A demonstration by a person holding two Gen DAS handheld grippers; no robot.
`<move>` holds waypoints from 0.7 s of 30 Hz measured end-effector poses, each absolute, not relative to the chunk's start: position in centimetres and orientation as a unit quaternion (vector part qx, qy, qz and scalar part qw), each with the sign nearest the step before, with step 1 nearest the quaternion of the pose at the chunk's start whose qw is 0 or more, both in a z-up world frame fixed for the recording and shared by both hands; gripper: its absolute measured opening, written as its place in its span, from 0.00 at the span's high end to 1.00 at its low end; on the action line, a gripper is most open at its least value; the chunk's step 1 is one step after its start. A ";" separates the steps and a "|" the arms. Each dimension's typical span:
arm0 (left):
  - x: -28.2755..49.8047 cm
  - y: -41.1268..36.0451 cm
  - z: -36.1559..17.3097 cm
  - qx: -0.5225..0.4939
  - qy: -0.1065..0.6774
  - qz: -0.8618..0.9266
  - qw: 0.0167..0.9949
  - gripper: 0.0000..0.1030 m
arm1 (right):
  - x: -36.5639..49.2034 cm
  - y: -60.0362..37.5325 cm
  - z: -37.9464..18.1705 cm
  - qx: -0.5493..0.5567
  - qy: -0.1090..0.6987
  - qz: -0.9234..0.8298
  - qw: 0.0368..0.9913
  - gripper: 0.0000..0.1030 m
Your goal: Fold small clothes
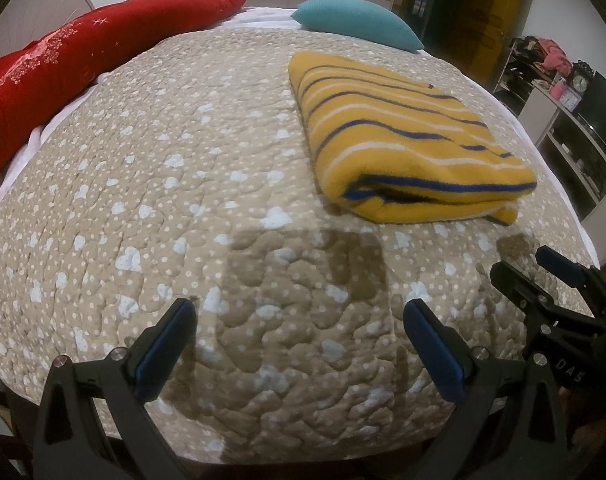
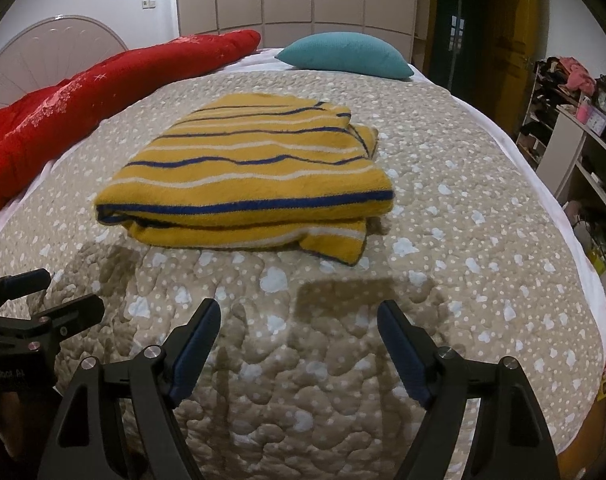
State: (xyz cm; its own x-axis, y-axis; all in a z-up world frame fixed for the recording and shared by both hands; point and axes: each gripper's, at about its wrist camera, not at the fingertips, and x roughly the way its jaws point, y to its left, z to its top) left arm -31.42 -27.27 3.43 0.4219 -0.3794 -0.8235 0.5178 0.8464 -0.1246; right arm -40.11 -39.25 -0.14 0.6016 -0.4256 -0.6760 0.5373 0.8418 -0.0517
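1. Both tongs are released: the left tongs (image 1: 301, 312) and the right tongs (image 2: 299, 314) stand with blue-padded fingers wide apart and nothing between them, hovering over the near part of the bed, side by side.
2. Each pair of tongs points down at the beige quilted bedspread dotted with white and pale blue shapes (image 1: 143, 200), short of the garment and not touching it.
3. Task item: a mustard-yellow knitted garment with navy and white stripes (image 2: 247, 176) lies on the bedspread ahead of both tongs, nearer the middle of the bed, apart from them.
4. Condition of item: it is doubled into a compact rectangle, layers stacked, with the folded edge facing the cameras. One lower corner sticks out from under the stack on the right-hand side in the right wrist view.
5. Judgement: the fold appears complete or nearly so; the empty tongs held clear suggest the garment has been let go to rest flat.
6. Surroundings: a long red patterned quilt roll (image 1: 83, 56) lies along the left edge and a teal cushion (image 2: 343, 56) at the far end, both well apart from the garment.
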 end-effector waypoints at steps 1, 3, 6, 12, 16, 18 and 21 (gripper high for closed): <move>-31.4 -27.2 3.4 0.074 0.466 -0.267 0.840 0.00 | -40.1 -39.2 -0.2 0.079 0.356 -0.270 0.891 0.18; -31.6 -27.2 3.4 0.074 0.466 -0.266 0.840 0.00 | -40.1 -39.2 -0.2 0.078 0.356 -0.270 0.891 0.18; -31.7 -27.2 3.3 0.075 0.465 -0.265 0.841 0.00 | -40.0 -39.3 -0.3 0.080 0.357 -0.270 0.891 0.18; -31.8 -27.2 3.2 0.077 0.464 -0.262 0.843 0.00 | -40.0 -39.2 -0.5 0.078 0.358 -0.269 0.891 0.17; -31.8 -27.2 3.1 0.078 0.464 -0.261 0.843 0.00 | -39.9 -39.2 -0.7 0.075 0.361 -0.269 0.890 0.17; -31.7 -27.3 3.1 0.079 0.464 -0.261 0.843 0.00 | -39.9 -39.2 -0.8 0.075 0.362 -0.269 0.889 0.17; -31.8 -27.3 3.1 0.081 0.462 -0.260 0.844 0.00 | -39.9 -39.2 -0.9 0.076 0.363 -0.270 0.889 0.17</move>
State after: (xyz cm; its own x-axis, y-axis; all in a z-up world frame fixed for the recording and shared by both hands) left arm -31.76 -27.26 3.08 0.4374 -0.3644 -0.8221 0.5137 0.8516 -0.1042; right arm -39.90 -39.25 -0.86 0.5904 -0.4248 -0.6863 0.5348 0.8427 -0.0616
